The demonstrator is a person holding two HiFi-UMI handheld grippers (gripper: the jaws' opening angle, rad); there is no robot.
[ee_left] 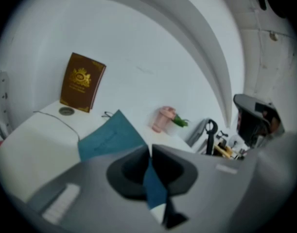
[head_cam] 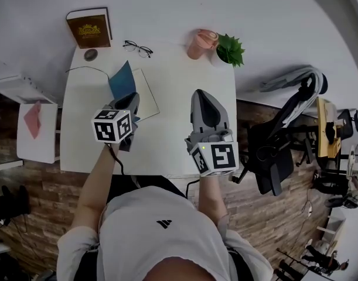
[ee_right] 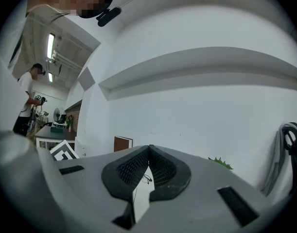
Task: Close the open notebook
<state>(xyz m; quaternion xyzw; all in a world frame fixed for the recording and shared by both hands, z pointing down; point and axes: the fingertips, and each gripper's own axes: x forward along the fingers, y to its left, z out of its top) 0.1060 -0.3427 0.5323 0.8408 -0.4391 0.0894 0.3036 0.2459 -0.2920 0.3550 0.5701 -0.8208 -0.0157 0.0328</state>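
Observation:
The notebook lies open on the white table [head_cam: 179, 145], its white page [head_cam: 147, 92] flat and its blue cover [head_cam: 121, 79] lifted up at an angle. My left gripper [head_cam: 132, 100] is shut on the near edge of that cover. In the left gripper view the blue cover [ee_left: 109, 137] runs up from between the jaws of the left gripper [ee_left: 150, 152]. My right gripper [head_cam: 203, 93] hovers over the table to the right of the notebook, shut with nothing held. In the right gripper view its jaws meet at the tip of the right gripper [ee_right: 148, 149].
A brown book [head_cam: 89, 28] stands against the wall at the back left, with a small round disc [head_cam: 90, 54] and a thin cable in front. Glasses [head_cam: 137, 48], a pink cup [head_cam: 202, 43] and a potted plant [head_cam: 230, 50] sit along the back. A black chair [head_cam: 278, 151] stands right of the table.

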